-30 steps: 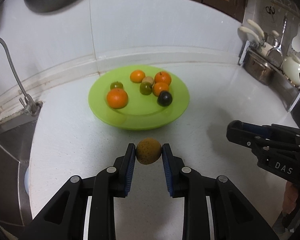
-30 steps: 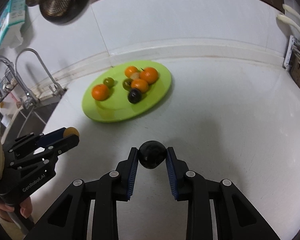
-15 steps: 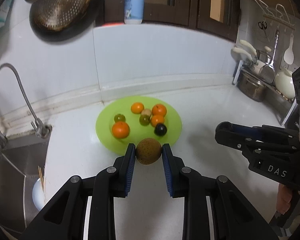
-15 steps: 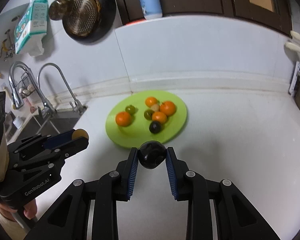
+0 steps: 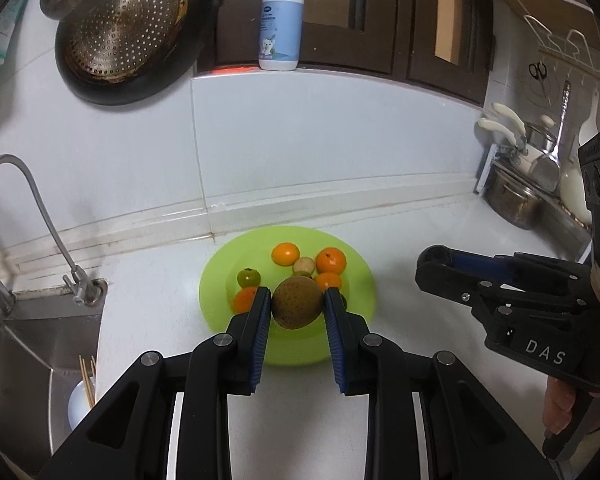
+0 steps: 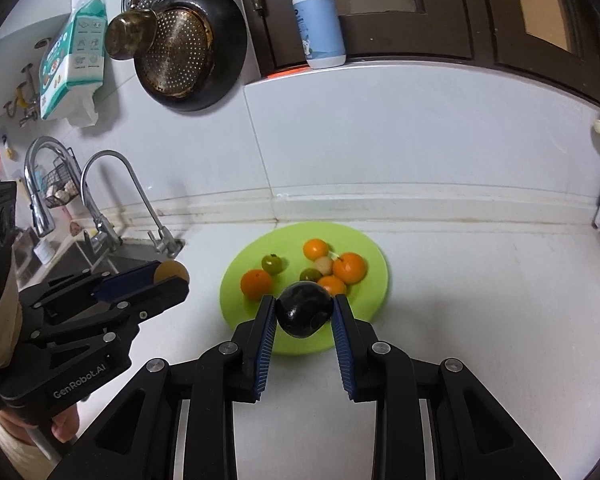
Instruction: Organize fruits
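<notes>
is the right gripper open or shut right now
Shut, on a dark round fruit. In the right wrist view, the right gripper has both blue pads pressed against the fruit's sides, in front of the green plate.

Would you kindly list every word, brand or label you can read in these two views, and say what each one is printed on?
"DAS": on the side of the right claw, seen from the left wrist view.
"GenRobot.AI": on the body of the left claw, seen from the right wrist view.
Pump bottle label: print too small to read.
Hanging packet: pictures and print too blurred to read.
</notes>
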